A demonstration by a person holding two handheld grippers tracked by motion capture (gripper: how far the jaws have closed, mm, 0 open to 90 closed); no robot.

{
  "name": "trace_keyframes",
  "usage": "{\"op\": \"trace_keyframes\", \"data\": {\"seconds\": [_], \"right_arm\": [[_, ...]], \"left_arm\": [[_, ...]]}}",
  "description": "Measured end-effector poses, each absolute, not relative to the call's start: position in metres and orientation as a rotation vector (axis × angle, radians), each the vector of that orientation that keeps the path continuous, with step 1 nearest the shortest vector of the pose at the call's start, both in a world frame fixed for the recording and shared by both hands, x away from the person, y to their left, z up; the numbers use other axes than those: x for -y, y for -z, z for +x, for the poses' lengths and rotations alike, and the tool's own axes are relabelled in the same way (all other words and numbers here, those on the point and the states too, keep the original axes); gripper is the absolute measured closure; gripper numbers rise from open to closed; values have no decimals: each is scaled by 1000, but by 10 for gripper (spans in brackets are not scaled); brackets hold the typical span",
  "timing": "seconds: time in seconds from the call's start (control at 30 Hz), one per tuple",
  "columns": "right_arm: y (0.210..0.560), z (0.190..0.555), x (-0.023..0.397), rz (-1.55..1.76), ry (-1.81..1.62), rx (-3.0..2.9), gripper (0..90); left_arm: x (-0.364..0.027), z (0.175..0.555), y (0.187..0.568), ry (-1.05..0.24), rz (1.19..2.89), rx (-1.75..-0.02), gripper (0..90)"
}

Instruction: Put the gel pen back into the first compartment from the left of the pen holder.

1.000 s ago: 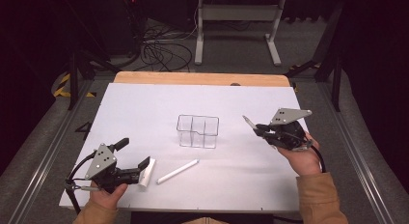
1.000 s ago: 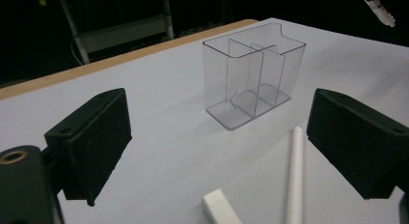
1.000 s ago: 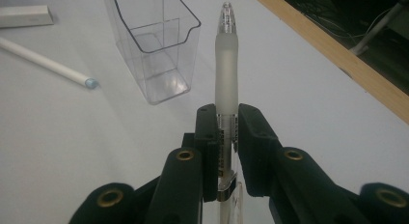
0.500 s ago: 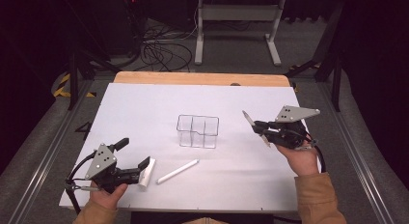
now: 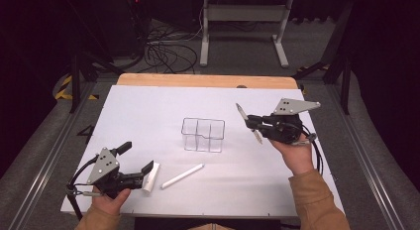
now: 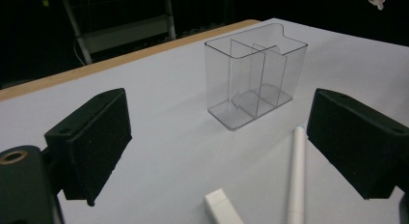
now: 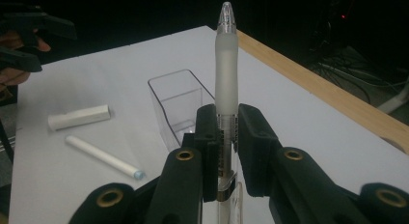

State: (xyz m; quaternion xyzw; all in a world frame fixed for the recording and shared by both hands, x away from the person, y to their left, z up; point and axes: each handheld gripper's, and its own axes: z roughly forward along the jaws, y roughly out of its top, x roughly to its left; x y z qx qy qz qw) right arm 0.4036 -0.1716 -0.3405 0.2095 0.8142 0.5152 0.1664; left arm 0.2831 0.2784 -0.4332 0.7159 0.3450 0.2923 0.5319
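A clear plastic organizer (image 5: 203, 135) with several compartments stands mid-table. To its right, above the table, my right gripper (image 5: 251, 123) is shut on a frosted white pen (image 5: 246, 119). In the right gripper view that pen (image 7: 226, 64) stands upright between the jaws, with the organizer (image 7: 177, 105) behind it. My left gripper (image 5: 135, 157) rests open at the front left. A short white block (image 5: 151, 176) lies beside its lower jaw, and a white pen (image 5: 182, 176) lies just to the right. The left gripper view has the organizer (image 6: 255, 74), the white pen (image 6: 296, 175) and the block (image 6: 222, 207) ahead of the open jaws.
The white mat (image 5: 148, 111) covers most of the table, and a wooden edge (image 5: 198, 81) runs along the far side. Beyond it stand a metal frame (image 5: 242, 27) and loose cables (image 5: 163, 51) on the floor. Metal rails (image 5: 49, 155) flank the table.
My right gripper has risen a little with the pen, whose tip now sits slightly further left and higher. The left gripper, block and loose pen are as before.
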Motion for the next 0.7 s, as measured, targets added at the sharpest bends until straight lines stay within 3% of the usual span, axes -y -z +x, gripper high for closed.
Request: {"op": "trace_keyframes", "data": {"seconds": [0.7], "right_arm": [[331, 425, 119, 547, -1613, -2314, 790]], "left_arm": [[-279, 283, 433, -692, 1708, -826, 91]]}}
